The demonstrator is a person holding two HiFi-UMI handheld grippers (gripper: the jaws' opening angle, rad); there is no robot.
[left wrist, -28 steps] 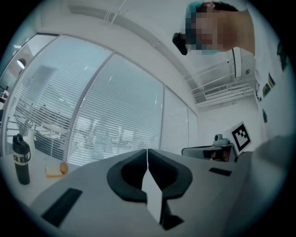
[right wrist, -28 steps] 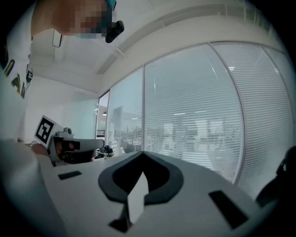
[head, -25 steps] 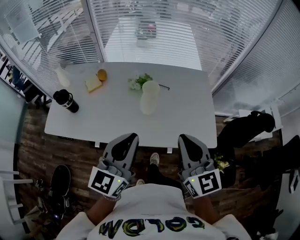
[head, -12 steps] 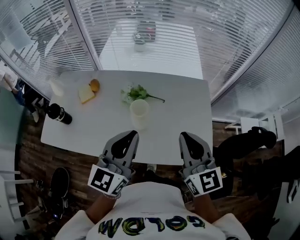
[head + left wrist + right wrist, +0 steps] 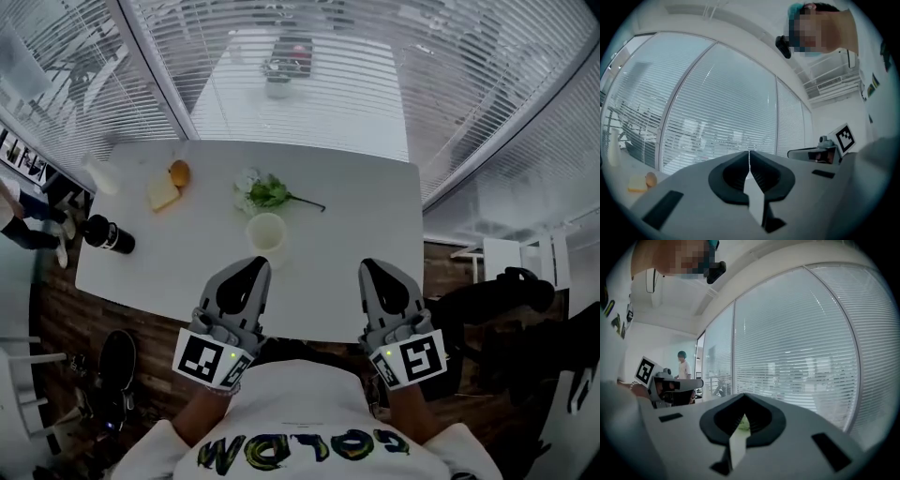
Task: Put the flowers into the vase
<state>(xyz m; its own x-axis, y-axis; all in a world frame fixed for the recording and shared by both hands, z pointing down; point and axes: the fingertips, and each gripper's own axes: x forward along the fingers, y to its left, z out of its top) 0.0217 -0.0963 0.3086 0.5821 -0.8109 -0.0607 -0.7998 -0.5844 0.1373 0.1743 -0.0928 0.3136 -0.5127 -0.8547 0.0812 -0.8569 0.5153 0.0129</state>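
Currently, both grippers are held level over the near edge of the counter (image 5: 356, 244), a smooth, matte white slab with rounded corners. The left gripper (image 5: 255, 265) is pressed together with nothing between its jaws, as seen in its own view, where the grey shells meet in a thin seam. The right gripper (image 5: 370, 267) is likewise pressed together and empty; a speck of green is seen just past its tips.

The vase (image 5: 267, 234), a pale, translucent cylinder with a round open mouth, is stood upright near the counter's middle. The flowers (image 5: 262, 192), a small bunch of green leaves and whitish blooms with a thin dark stem trailing to the right, are laid flat on the counter just behind the vase.

Toward the counter's left end a black bottle (image 5: 108, 236) is laid on its side, with a yellow block (image 5: 161, 194), an orange ball (image 5: 179, 172) touching it, and a white bottle (image 5: 98, 176) farther back. Slatted blinds (image 5: 450, 84) behind glass are seen around the counter's far side.

The vase is placed just beyond the left gripper's tip, slightly to its right; whether they touch cannot be told. The right gripper is held well apart from the vase, to its right, and the flowers lie beyond the vase from both.
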